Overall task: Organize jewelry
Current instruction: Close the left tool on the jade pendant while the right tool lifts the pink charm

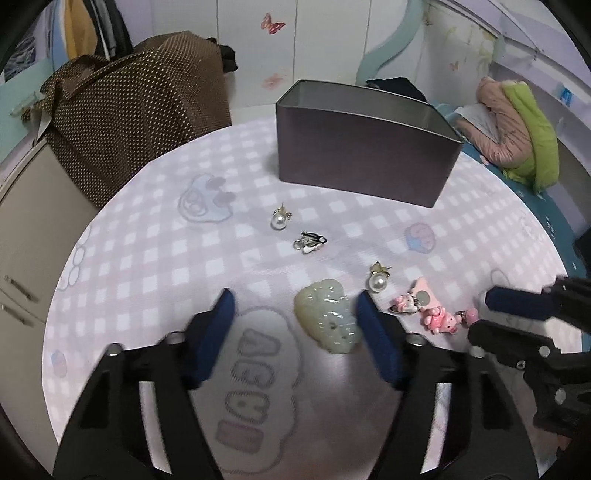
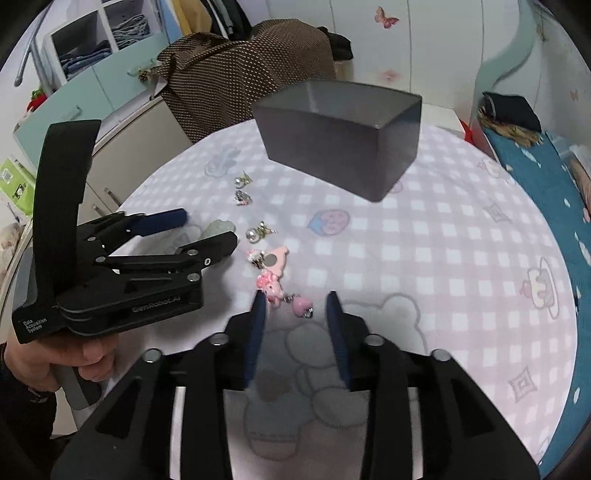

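Tablecloth (image 1: 155,258) pink-and-white check with pale cartoon prints; tin (image 1: 362,155) plain dark grey; bag (image 1: 136,107) brown with small light dots. Pendant (image 1: 328,317) pale milky green, charms (image 1: 432,314) pink, pearls (image 1: 277,220) white with gold tops, clip (image 1: 309,243) silver and black. Grippers (image 1: 295,314) black with blue pads (image 1: 376,343); wall stickers pink butterflies (image 1: 271,24).

Left gripper (image 1: 295,306) angled down, blue pads apart, approx. half open, nothing pinched. Right gripper (image 2: 295,306) also angled down, jaws part open w/ narrower gap, pads free. A hand (image 2: 70,360) grips the left gripper's handle, dark sleeve at wrist.
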Tool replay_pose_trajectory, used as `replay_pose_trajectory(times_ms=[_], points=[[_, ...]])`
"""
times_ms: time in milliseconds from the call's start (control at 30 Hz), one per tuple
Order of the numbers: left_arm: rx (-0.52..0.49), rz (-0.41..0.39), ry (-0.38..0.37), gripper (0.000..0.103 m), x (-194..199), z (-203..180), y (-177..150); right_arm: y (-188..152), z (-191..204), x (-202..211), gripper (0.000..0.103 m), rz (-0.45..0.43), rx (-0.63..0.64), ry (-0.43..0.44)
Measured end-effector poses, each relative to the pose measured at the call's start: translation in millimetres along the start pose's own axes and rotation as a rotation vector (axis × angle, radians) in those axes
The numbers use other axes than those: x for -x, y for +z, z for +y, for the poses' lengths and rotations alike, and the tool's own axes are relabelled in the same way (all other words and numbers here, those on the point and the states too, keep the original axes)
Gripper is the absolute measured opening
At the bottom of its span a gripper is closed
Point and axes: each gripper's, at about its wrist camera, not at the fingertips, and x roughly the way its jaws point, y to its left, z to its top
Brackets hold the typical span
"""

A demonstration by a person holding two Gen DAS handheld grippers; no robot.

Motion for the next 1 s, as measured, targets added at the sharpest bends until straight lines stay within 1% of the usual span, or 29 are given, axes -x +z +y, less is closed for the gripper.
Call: replay_pose_trajectory(times_ms=[67,100,133,167,233,267,300,333,500,567,667,800,1000], points=[[-0.006,-0.002,-0.013,0.039,2,2,0,2,7,-5,0.04,0.005,0.049,-0.01],[-0.005,-0.003,-0.019,0.033,2,3,0,3,12,-10,0.04,0.019,0.084,-0.012],[0.002,-0.002,-0.031,0.031,3,6,0,3,16,-15,0.042,0.033,0.108,-0.008],[0.015,-0.001,-0.056,0.03,4,10,-1,3,22,-18,0.042,0.033,0.145,-0.023],[0.039,0.001,-0.085,0.03,9,15,-3,1,32,-22,0.035,0.037,0.201,-0.061],[0.053,-0.001,-0.095,0.03,11,19,-5,0,34,-22,0.022,0.039,0.207,-0.059],[0.065,-0.003,-0.101,0.03,14,21,-8,0,34,-22,0.012,0.041,0.206,-0.054],[0.069,-0.004,-0.103,0.029,16,22,-10,-1,35,-21,0.011,0.045,0.205,-0.051],[0.085,-0.009,-0.109,0.03,29,30,-21,-5,35,-15,0.01,0.047,0.192,-0.041],[0.089,-0.016,-0.109,0.029,34,32,-23,-5,33,-11,0.01,0.037,0.163,-0.009],[0.094,-0.03,-0.112,0.029,42,35,-22,-2,31,0,0.01,0.014,0.138,0.011],[0.099,-0.058,-0.122,0.029,54,36,-16,8,33,18,0.01,-0.027,0.141,0.019],[0.09,-0.114,-0.141,0.029,74,33,5,29,33,44,0.01,-0.091,0.163,0.002]])
